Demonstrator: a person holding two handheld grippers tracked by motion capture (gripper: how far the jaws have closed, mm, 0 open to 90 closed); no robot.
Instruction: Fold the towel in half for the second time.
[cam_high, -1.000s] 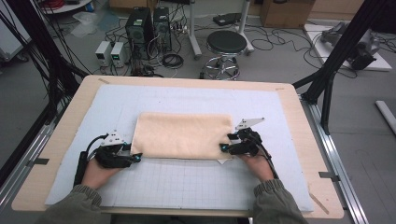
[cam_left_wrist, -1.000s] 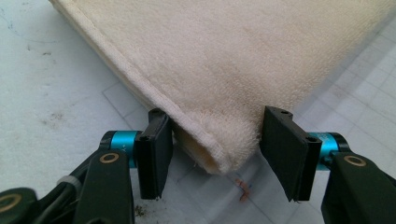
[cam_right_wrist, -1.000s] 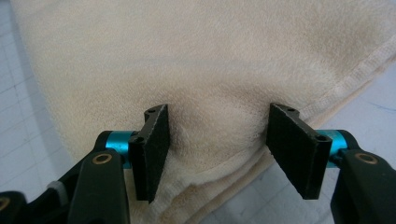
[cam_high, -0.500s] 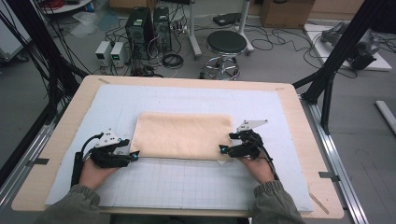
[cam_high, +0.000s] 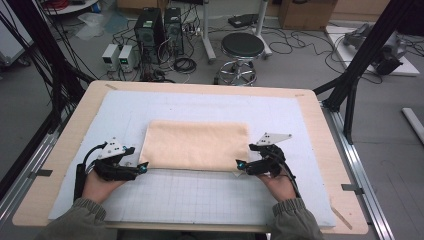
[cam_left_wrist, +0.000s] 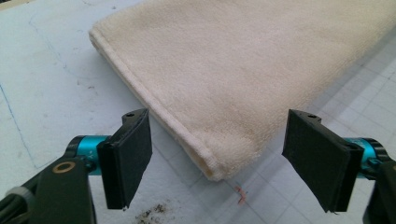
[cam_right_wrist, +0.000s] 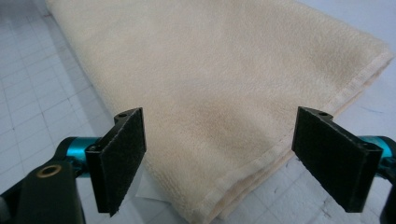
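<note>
Towel (cam_high: 197, 145), cream-coloured and folded into a flat rectangle, lies in the middle of the desk on the pale gridded mat (cam_high: 200, 200), its long sides running parallel to the desk's near and far edges. Its near edge sits roughly halfway between those two edges.

At the towel's near left corner the left gripper (cam_high: 142, 167) rests low over the mat, held in the person's left hand (cam_high: 97, 185). In the left gripper view (cam_left_wrist: 217, 158) its jaws stand spread wide and have just been opening; the towel's hemmed corner lies between them, touching neither pad. A small reddish mark (cam_left_wrist: 240, 195) shows on the mat just beside that corner.

At the near right corner the right gripper (cam_high: 240, 165) mirrors it, carried by the right hand (cam_high: 280, 185). In the right gripper view (cam_right_wrist: 217, 163) its jaws are likewise spread apart, having just been opening, and the folded layers of the corner reach in between the pads without being pinched.

Both sleeves come in over the near edge of the desk.
</note>
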